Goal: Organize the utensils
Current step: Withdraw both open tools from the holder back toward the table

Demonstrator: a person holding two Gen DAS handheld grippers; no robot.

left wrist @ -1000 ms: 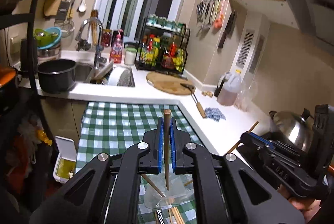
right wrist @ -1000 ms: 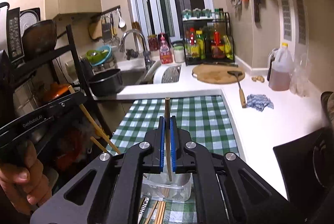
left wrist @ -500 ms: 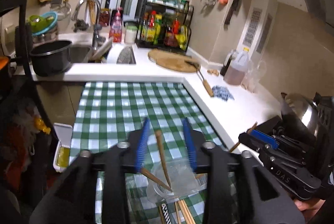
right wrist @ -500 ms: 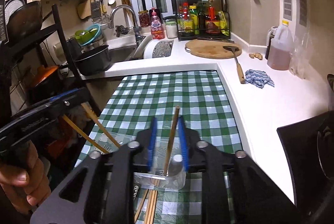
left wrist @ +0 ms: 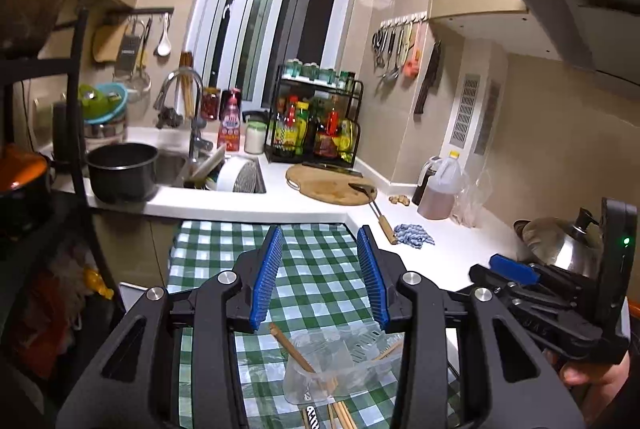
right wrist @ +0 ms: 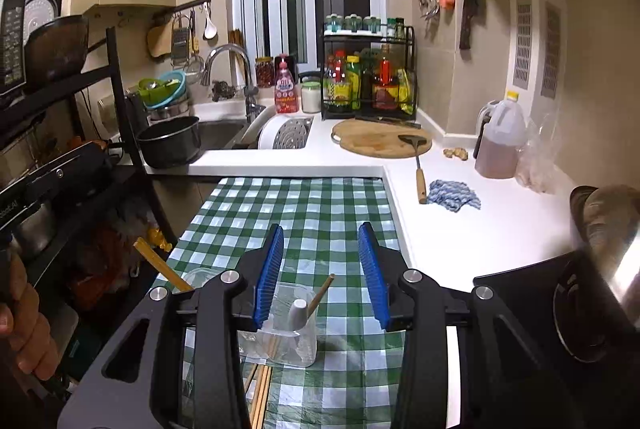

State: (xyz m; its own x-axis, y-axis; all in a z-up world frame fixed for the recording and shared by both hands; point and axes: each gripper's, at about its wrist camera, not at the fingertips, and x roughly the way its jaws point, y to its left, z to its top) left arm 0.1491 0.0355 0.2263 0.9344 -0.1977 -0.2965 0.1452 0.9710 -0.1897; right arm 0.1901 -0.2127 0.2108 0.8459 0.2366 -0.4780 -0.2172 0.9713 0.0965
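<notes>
Both tongs — left tongs [left wrist: 322, 277], right tongs [right wrist: 322, 275] — gape wide, empty | chopsticks [right wrist: 319, 296] lean in clear holder [right wrist: 288, 343] on checked desk [right wrist: 300, 205] — upright storage | loose chopsticks [right wrist: 260, 393] remain beside it

A black pot [left wrist: 122, 171] sits far left by the sink [left wrist: 172, 165]. A round cutting board [left wrist: 330, 184] lies far right, near a blue cloth [left wrist: 414, 235]

Tabletop [right wrist: 304, 213], green-and-white check cloth: clear plastic holder [right wrist: 298, 343] standing near the front edge; loose wooden chopsticks [right wrist: 262, 395] lying flat just before it. Adjoining white counter [right wrist: 472, 229]: round wooden cutting board [right wrist: 372, 141], wooden-handled spatula [right wrist: 418, 169], blue rag [right wrist: 454, 195], brown-liquid jug [right wrist: 500, 145], black pot [right wrist: 170, 141], spice rack [right wrist: 368, 77].
</notes>
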